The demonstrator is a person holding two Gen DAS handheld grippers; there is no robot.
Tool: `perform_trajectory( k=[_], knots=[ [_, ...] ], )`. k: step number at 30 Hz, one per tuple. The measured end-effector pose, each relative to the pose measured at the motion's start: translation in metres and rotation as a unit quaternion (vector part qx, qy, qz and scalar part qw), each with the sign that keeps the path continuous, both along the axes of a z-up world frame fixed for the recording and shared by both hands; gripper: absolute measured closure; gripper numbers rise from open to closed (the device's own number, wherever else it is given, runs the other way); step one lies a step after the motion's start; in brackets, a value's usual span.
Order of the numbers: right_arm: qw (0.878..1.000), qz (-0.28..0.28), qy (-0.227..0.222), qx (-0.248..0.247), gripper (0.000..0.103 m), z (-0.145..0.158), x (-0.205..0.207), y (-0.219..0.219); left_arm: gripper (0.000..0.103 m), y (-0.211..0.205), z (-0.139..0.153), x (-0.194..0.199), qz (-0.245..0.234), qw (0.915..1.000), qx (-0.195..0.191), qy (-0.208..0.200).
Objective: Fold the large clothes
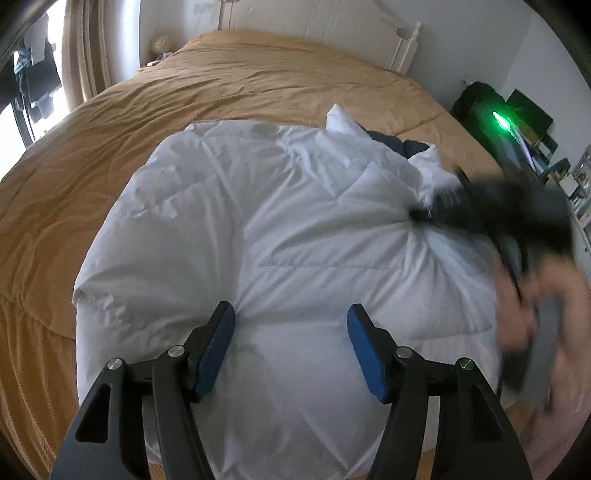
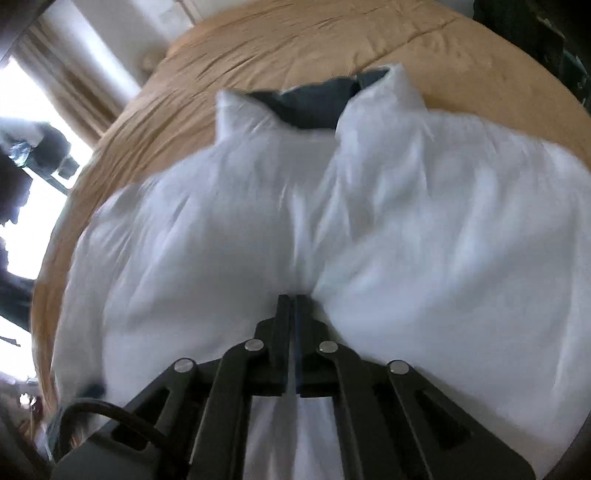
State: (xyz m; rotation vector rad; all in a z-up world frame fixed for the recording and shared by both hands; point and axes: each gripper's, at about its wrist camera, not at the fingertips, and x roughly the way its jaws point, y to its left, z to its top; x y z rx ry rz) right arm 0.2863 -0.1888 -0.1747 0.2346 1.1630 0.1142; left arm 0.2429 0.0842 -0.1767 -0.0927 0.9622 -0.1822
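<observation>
A white puffy jacket [image 1: 258, 236] with a dark blue lining [image 1: 388, 142] at its collar lies spread on the bed. My left gripper [image 1: 291, 317] is open just above the jacket's near edge, its blue pads [image 1: 218, 343] apart and holding nothing. My right gripper [image 1: 421, 216], blurred, pinches the jacket on the right side, and the fabric gathers into creases at its tips. In the right wrist view the right gripper [image 2: 293, 299] is shut on a fold of the jacket [image 2: 424, 240], and the dark lining [image 2: 310, 103] shows at the far collar.
A tan bedspread [image 1: 110, 155] covers the bed, with a white headboard [image 1: 332, 22] at the far end. Curtains and a bright window [image 1: 74, 55] are at the left. Dark equipment with a green light [image 1: 498, 118] and shelves stand at the right.
</observation>
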Motion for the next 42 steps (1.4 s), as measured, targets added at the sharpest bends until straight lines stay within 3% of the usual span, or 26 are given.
perform_trajectory(
  k=[3, 7, 9, 12, 14, 16, 18, 21, 23, 25, 28, 31, 33, 37, 40, 42],
  knots=[
    [0.999, -0.008, -0.002, -0.050, 0.103, -0.005, 0.051, -0.001, 0.039, -0.002, -0.001, 0.002, 0.001, 1.0000, 0.007, 0.002],
    [0.999, -0.031, 0.015, -0.002, 0.103, -0.007, 0.072, -0.021, 0.039, 0.001, -0.004, 0.007, 0.006, 0.9999, 0.000, 0.011],
    [1.000, -0.019, -0.014, -0.003, 0.103, 0.013, 0.048, -0.018, 0.038, 0.002, -0.005, 0.008, 0.005, 0.9999, -0.002, 0.013],
    [0.999, 0.012, -0.035, 0.023, 0.102, 0.032, -0.019, -0.012, 0.038, 0.003, -0.004, 0.009, 0.006, 0.9999, -0.007, 0.014],
    [0.998, 0.024, -0.038, 0.052, 0.099, 0.031, -0.066, -0.011, 0.038, 0.007, -0.004, 0.009, 0.007, 0.9997, -0.018, 0.018],
    [0.997, 0.048, -0.041, 0.042, 0.098, 0.013, -0.104, -0.004, 0.038, 0.012, -0.001, 0.008, 0.011, 0.9987, -0.044, 0.022],
    [0.995, 0.060, -0.072, 0.019, 0.098, -0.001, -0.118, 0.000, 0.038, 0.025, 0.007, 0.003, 0.022, 0.9964, -0.077, 0.027],
    [0.996, 0.049, -0.065, 0.046, 0.098, -0.011, -0.112, -0.006, 0.037, 0.052, 0.024, -0.021, 0.045, 0.9919, -0.118, 0.016],
    [0.996, 0.049, -0.055, 0.057, 0.098, -0.011, -0.108, -0.008, 0.024, 0.077, 0.029, -0.048, 0.065, 0.9850, -0.159, 0.009],
    [0.995, 0.051, -0.053, 0.061, 0.099, -0.013, -0.108, -0.014, 0.019, 0.096, 0.020, -0.068, 0.085, 0.9723, -0.217, 0.017],
    [0.995, 0.053, -0.063, 0.048, 0.099, -0.014, -0.108, -0.013, 0.019, 0.111, -0.011, -0.088, 0.116, 0.9471, -0.295, 0.049],
    [0.995, 0.057, -0.077, 0.026, 0.099, -0.014, -0.119, -0.005, 0.019, 0.112, -0.040, -0.084, 0.134, 0.9326, -0.328, 0.072],
    [0.995, 0.057, -0.082, 0.018, 0.099, -0.012, -0.126, -0.004, 0.019, 0.113, -0.053, -0.078, 0.140, 0.9142, -0.373, 0.073],
    [0.995, 0.056, -0.086, 0.009, 0.099, -0.012, -0.125, 0.000, 0.016, 0.106, -0.038, -0.063, 0.131, 0.9205, -0.367, 0.031],
    [0.995, 0.056, -0.084, 0.014, 0.099, -0.013, -0.122, -0.001, 0.004, 0.101, -0.040, -0.042, 0.144, 0.9151, -0.376, 0.031],
    [0.995, 0.054, -0.083, 0.019, 0.099, -0.013, -0.122, -0.003, 0.004, 0.098, -0.046, -0.026, 0.156, 0.9104, -0.381, 0.039]
  ],
)
